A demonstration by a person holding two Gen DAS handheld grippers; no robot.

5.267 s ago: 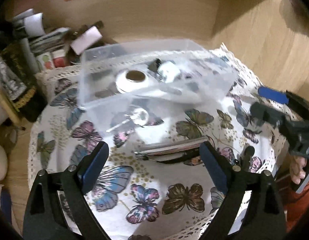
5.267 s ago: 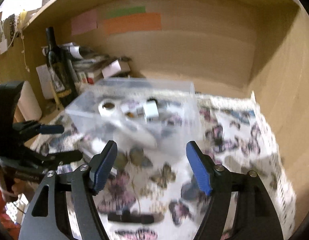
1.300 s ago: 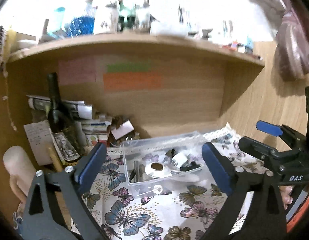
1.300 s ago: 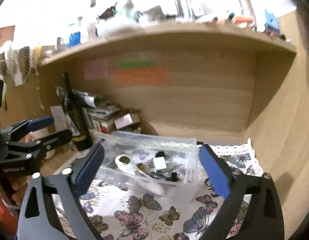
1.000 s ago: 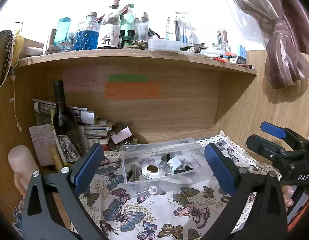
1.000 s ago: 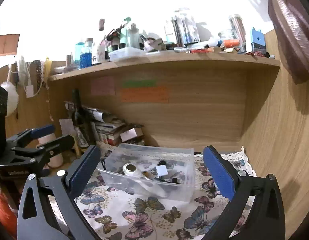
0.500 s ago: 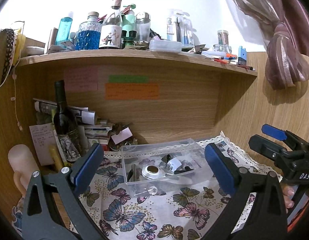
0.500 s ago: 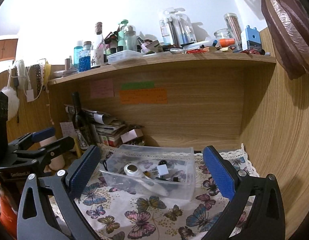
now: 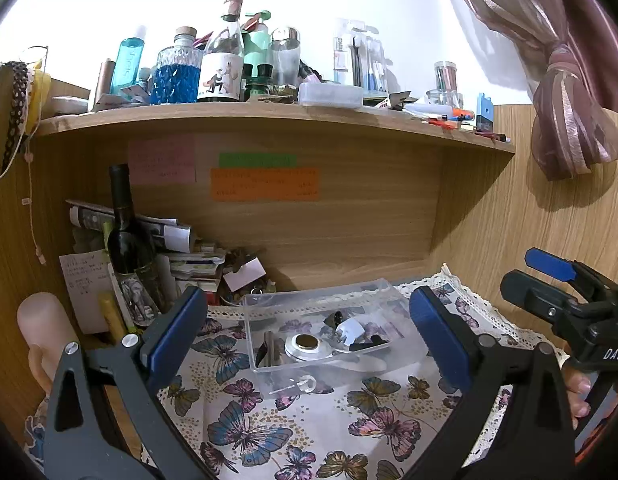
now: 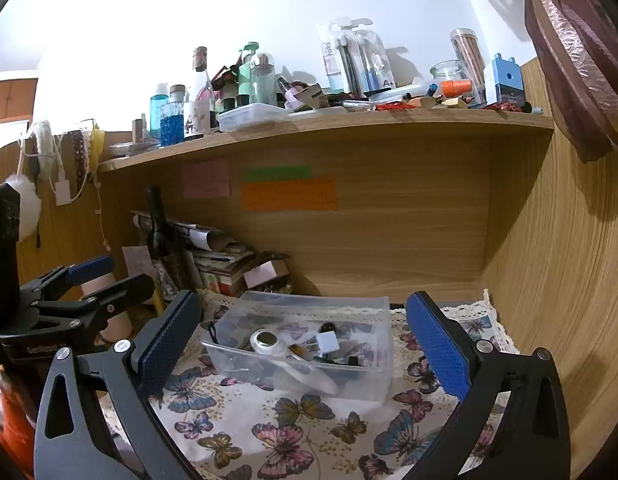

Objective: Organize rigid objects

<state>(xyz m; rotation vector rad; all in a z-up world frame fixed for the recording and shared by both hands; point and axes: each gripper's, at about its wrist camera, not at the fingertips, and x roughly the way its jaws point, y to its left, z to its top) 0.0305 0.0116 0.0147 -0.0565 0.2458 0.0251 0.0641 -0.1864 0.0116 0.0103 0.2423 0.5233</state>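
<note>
A clear plastic box (image 9: pixel 269 365) (image 10: pixel 373 384) stands on the butterfly tablecloth (image 9: pixel 293 432) (image 10: pixel 293 440). It holds a white tape roll (image 9: pixel 307 345) (image 10: pixel 265 340), a white charger cube (image 10: pixel 328 341), a white piece (image 9: pixel 351 330), a long white object (image 10: pixel 309 376) and several small dark items. My left gripper (image 9: pixel 309 336) is open and empty, held back from the box. My right gripper (image 10: pixel 305 344) is open and empty, also back from it. Each gripper shows at the edge of the other's view.
A dark wine bottle (image 9: pixel 127 240) (image 10: pixel 161 240) and stacked papers (image 9: pixel 181 256) crowd the back left of the alcove. The upper shelf (image 9: pixel 269 114) carries several bottles and boxes. Wooden walls close the back and the right side (image 10: pixel 549 280). A pink cylinder (image 9: pixel 45 328) stands at far left.
Both grippers have pulled back and up from the tabletop since five seconds ago. The long object that lay on the cloth in front of the box is no longer there. In the last second little has moved.
</note>
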